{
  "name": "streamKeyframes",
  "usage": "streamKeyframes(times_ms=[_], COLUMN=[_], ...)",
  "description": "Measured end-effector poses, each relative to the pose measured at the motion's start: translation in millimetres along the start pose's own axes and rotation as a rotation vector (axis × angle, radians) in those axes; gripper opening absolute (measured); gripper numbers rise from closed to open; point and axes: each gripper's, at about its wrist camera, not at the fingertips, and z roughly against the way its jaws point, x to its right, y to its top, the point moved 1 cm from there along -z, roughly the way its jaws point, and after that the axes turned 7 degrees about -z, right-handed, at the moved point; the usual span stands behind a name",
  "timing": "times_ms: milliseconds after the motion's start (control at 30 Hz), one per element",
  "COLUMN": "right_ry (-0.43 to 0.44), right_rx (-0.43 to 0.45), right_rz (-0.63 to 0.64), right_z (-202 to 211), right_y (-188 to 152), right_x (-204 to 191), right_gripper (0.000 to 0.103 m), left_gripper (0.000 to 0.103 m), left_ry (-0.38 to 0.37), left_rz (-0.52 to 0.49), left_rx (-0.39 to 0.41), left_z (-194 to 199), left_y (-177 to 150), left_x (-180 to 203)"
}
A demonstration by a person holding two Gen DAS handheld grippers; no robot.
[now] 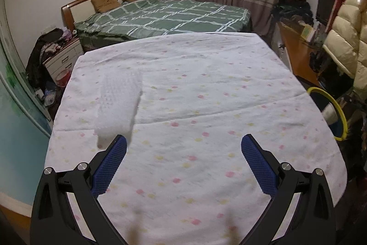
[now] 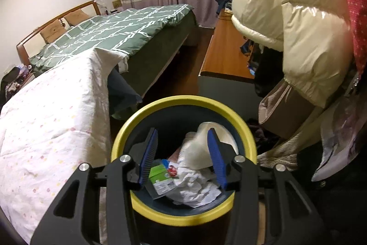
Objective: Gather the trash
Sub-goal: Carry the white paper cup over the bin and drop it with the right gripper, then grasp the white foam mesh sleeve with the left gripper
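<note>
Only the right view shows the bin's (image 2: 183,210) trash under the parted right tool (image 2: 182,146), apparently empty.

The right gripper (image 2: 182,137) is parked over a yellow-rimmed bin (image 2: 128,128) at bottom centre, jaws apart, nothing pinched. A blurry white wad (image 2: 197,150) is seen between the pads, above crumpled paper (image 2: 197,190) and a green carton (image 2: 160,178). A dotted white sheet (image 2: 50,111) fills the left.
</note>
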Motion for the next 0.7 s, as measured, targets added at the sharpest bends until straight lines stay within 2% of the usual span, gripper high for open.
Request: streamKeyframes(times_ms=[167, 367, 500, 700], right_ry=[0.032, 0.046, 0.042, 0.045], right_rx=[-0.005, -0.011, -0.022, -0.043], right_rz=[0.004, 0.016, 0.025, 0.022], right_z=[0, 1, -2, -8], right_y=[0, -2, -4, -5], right_x=[-10, -18, -19, -21], right_gripper=[0.043, 0.044, 0.044, 0.044], left_gripper=[0.098, 0.098, 0.098, 0.098], left_ry=[0.011, 0.087, 0.062, 0.045], left_rz=[0.049, 0.085, 0.119, 0.085], left_rx=[-0.034, -0.07, -0.128, -0.186], left_z=[-26, -66, -94, -123], left_y=[17, 34, 35, 28], left_x=[-37, -84, -105, -110])
